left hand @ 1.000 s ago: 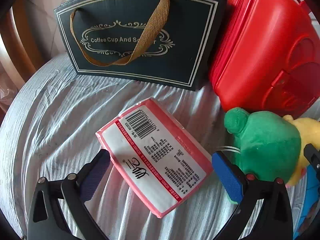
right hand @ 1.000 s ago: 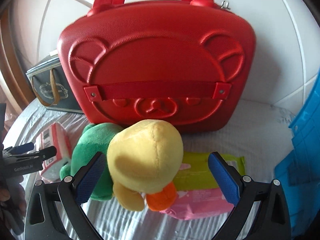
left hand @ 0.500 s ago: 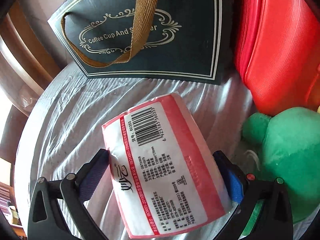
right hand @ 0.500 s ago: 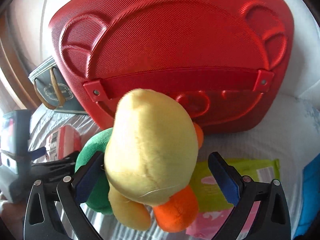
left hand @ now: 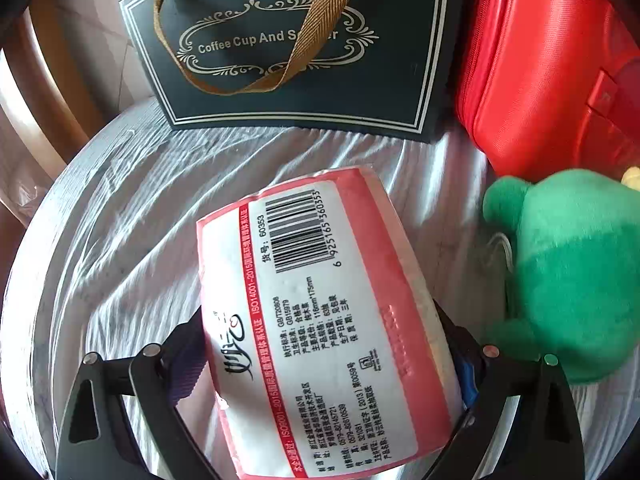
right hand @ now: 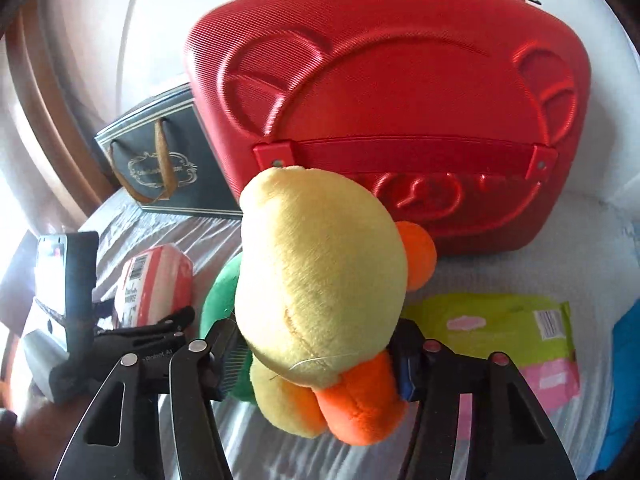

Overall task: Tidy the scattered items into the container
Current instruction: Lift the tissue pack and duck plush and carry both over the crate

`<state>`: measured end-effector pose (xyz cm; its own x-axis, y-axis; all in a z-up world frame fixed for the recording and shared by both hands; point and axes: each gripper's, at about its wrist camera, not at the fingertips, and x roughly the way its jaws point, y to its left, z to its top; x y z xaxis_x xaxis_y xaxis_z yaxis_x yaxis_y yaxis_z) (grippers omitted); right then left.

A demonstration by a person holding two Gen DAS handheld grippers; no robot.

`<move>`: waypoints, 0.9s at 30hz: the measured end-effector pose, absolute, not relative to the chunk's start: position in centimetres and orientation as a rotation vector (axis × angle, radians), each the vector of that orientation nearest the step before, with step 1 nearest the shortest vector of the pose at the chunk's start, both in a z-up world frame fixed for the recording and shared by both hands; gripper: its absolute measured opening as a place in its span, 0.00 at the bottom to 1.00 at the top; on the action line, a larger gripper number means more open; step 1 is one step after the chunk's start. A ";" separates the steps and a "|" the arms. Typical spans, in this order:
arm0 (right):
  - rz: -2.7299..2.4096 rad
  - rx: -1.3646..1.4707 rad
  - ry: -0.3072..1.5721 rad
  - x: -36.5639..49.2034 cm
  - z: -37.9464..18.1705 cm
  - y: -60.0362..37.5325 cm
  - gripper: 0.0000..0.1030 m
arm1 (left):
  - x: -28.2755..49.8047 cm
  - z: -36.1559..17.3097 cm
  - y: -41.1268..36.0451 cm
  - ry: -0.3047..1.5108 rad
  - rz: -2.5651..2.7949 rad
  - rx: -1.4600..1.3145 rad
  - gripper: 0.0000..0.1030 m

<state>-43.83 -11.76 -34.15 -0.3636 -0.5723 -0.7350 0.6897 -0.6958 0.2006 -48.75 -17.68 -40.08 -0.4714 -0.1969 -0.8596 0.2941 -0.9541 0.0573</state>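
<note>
Plush yellow duck (right hand: 320, 280) is now clamped in my right gripper (right hand: 316, 356); my left gripper (left hand: 320, 360), at nine o'clock, has just closed on the tissue pack (left hand: 320, 320); both are ready to lift.

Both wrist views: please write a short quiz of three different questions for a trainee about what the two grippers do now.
1. True or false: the right gripper is closed on the plush duck.
2. What lies between the fingers of the left gripper? A) a green pack B) the pink tissue pack C) the dark paper bag
3. Fill in: the case standing behind the duck is coloured ____.

Key: 1 true, both jaws have just been closing and the pads press its sides; 2 B, the jaws have just been closing around it; 3 red.
</note>
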 end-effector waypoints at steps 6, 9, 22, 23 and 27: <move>-2.091 1.073 0.184 -39.0 -33.8 -8.6 0.53 | -42.7 -39.3 -17.5 0.112 -2.479 1.418 0.94; -2.097 1.099 0.199 -36.1 -33.4 -7.8 0.52 | -40.0 -38.1 -17.6 0.096 -2.483 1.426 0.94; -2.159 1.077 0.338 -26.1 -24.4 1.0 0.52 | -31.6 -27.9 -14.2 -0.070 -2.647 1.360 0.94; -2.163 1.068 0.340 -25.5 -23.5 1.6 0.52 | -30.9 -27.1 -14.0 -0.078 -2.660 1.349 0.94; -2.175 1.033 0.338 -22.9 -20.1 3.7 0.52 | -28.1 -24.2 -13.4 -0.082 -2.694 1.315 0.94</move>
<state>-22.86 3.66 -20.06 -0.4408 -0.4790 -0.7591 0.6870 -0.7243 0.0581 -28.15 -13.41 -24.18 -0.6071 -0.1520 -0.7800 0.1040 -0.9883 0.1116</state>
